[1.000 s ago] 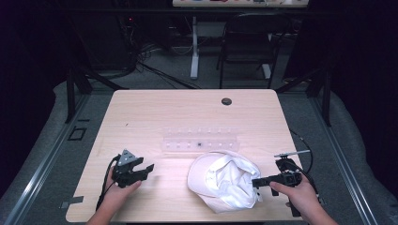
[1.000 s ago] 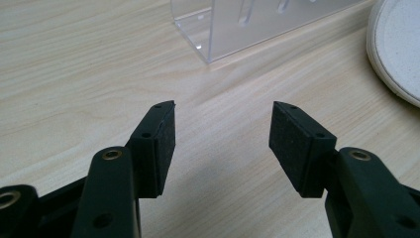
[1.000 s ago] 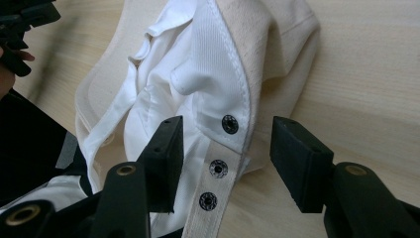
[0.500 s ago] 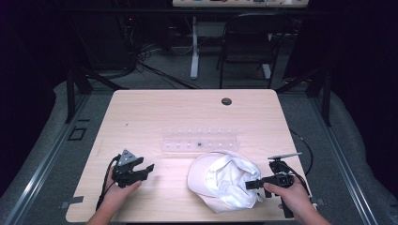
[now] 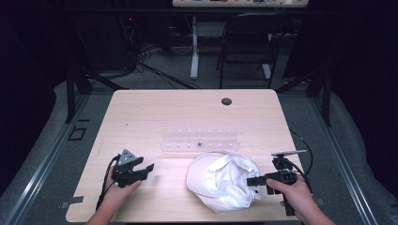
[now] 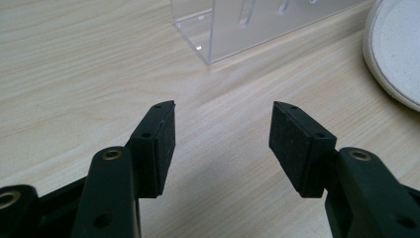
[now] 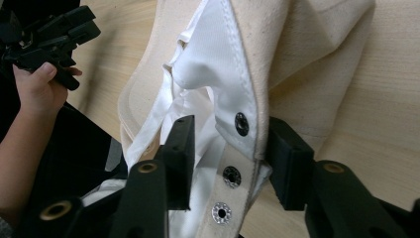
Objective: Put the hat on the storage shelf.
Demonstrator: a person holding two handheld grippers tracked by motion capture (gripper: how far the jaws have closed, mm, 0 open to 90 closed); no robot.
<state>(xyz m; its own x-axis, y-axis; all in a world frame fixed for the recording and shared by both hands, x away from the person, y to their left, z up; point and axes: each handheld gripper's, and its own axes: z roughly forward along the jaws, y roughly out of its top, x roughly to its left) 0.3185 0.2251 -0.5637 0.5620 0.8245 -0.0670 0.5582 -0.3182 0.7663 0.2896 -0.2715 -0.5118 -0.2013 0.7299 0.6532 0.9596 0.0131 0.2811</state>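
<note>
- High view: A white cap [image 5: 224, 183] lies upside down near the bottom middle of the frame, on the wooden table [image 5: 155, 112]. Its brim points to the left of the frame and its back strap points to the right, so its long way runs left to right.
- High view: The right gripper [image 5: 256, 182] is at the lower right, touching the strap end of the cap. The left gripper [image 5: 146, 168] rests at the lower left, well apart from the cap. A clear plastic rack [image 5: 199, 139] sits just above the cap in the frame.
- Left gripper view: The jaws stand wide apart with nothing between them, just bare table. The rack [image 6: 257, 25] is at the top and the cap's brim [image 6: 396, 54] is at the upper right.
- Right gripper view: The jaws have just been closing, and the cap's snap strap [image 7: 237, 144] is between them. The right-hand pad looks pressed against the cloth, but the left-hand pad seems a little way off, so I think the grip is not tight yet.
- Right gripper view: To do this well, I would close slowly on the stiff strap with the snaps, not the loose white lining [image 7: 163, 119]. Get both pads flat on the strap before lifting, so the cap does not slip or flop.
</note>
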